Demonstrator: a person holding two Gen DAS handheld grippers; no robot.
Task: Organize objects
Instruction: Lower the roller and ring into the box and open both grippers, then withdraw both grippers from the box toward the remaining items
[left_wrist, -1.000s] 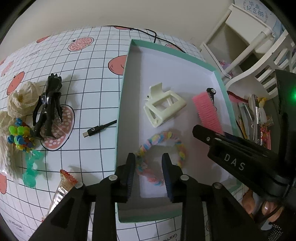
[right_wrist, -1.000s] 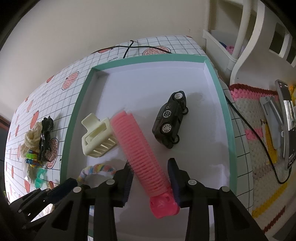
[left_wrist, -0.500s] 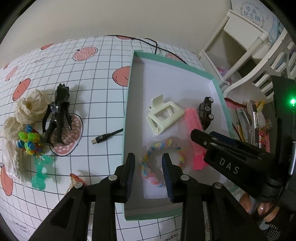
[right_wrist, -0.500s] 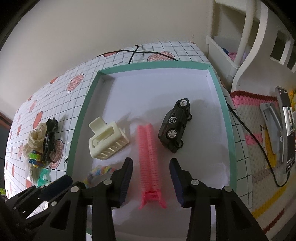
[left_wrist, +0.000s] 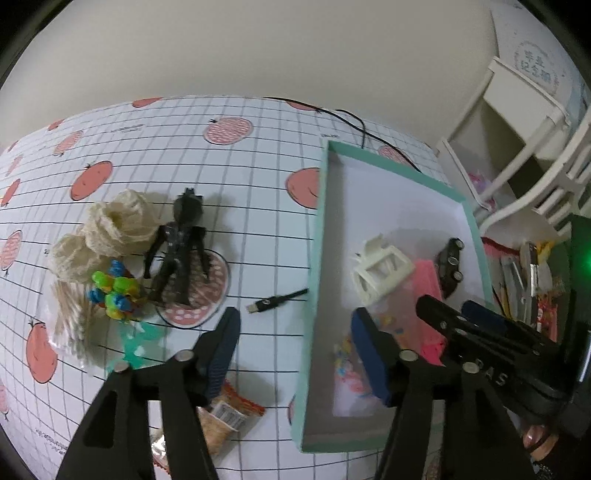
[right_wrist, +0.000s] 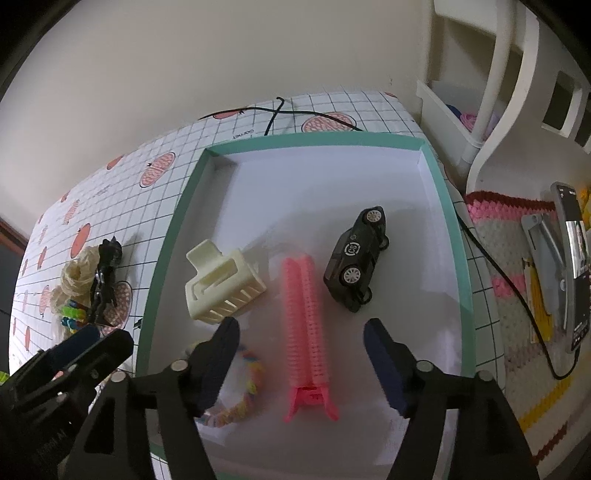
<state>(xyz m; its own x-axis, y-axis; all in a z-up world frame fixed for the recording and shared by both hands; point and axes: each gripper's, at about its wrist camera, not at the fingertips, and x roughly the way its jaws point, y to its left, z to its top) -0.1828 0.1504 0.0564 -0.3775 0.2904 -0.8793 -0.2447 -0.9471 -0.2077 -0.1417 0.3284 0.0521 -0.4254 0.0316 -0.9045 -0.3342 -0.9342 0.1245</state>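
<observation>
A teal-rimmed white tray (right_wrist: 166, 258) holds a pink ridged hair clip (right_wrist: 306, 325), a cream claw clip (right_wrist: 221, 284), a black toy car (right_wrist: 356, 258) and a rainbow scrunchie (right_wrist: 240, 387). My right gripper (right_wrist: 301, 328) hangs open above the pink clip, touching nothing. My left gripper (left_wrist: 295, 332) is wide open over the tray's left rim (left_wrist: 314, 295), empty. On the cloth left of the tray lie a black figure (left_wrist: 181, 251), cream lace scrunchies (left_wrist: 114, 221), bright beads (left_wrist: 114, 291), a teal piece (left_wrist: 140, 339) and a snack wrapper (left_wrist: 225, 410).
A black USB cable end (left_wrist: 273, 301) lies beside the tray's left wall. A black cord (right_wrist: 277, 110) runs along the table's far edge. White furniture (right_wrist: 498, 92) stands at the right, with a crochet mat, a phone (right_wrist: 572, 269) and stationery beside the tray.
My right gripper let go of the pink clip, which now lies flat in the tray, and opened wide. My left gripper opened wide and drew back to the left.
</observation>
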